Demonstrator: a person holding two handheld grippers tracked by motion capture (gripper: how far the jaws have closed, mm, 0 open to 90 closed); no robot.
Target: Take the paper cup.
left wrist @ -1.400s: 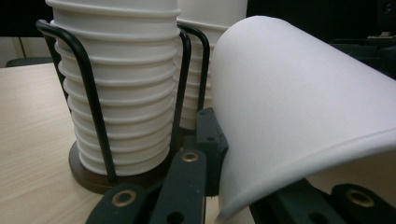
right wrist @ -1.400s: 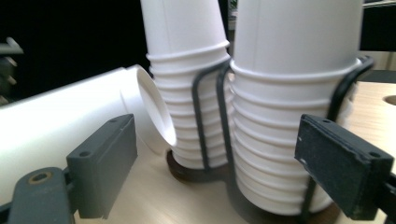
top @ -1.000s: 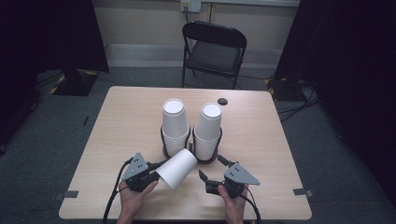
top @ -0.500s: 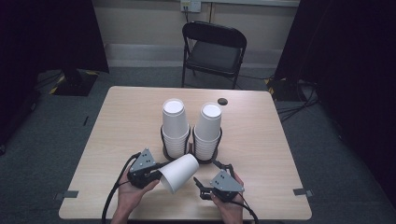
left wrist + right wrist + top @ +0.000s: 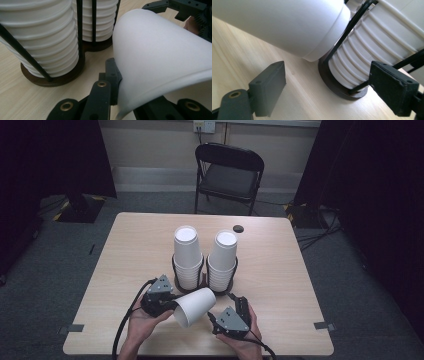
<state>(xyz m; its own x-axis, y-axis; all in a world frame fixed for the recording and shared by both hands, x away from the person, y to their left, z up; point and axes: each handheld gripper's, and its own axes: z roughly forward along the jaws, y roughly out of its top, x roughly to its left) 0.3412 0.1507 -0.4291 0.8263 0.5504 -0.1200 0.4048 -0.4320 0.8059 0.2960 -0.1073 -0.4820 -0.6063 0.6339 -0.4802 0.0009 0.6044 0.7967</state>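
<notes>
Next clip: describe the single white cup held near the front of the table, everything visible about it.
The paper cup is plain white, smooth-walled and tapered, apparently paper, with a recessed base ring seen in the right gripper view. It lies tilted on its side, the open mouth toward the person and the base toward the two cup stacks. The left tongs are shut on its rim, one jaw inside the mouth. It hangs above the table; the open right tongs sit beside it, apart.

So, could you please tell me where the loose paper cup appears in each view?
High view: paper cup bottom centre, held in the left gripper.
Left gripper view: fills the right.
Right gripper view: upper left.
Shared landmark: the cup stacks' dark holder.
</notes>
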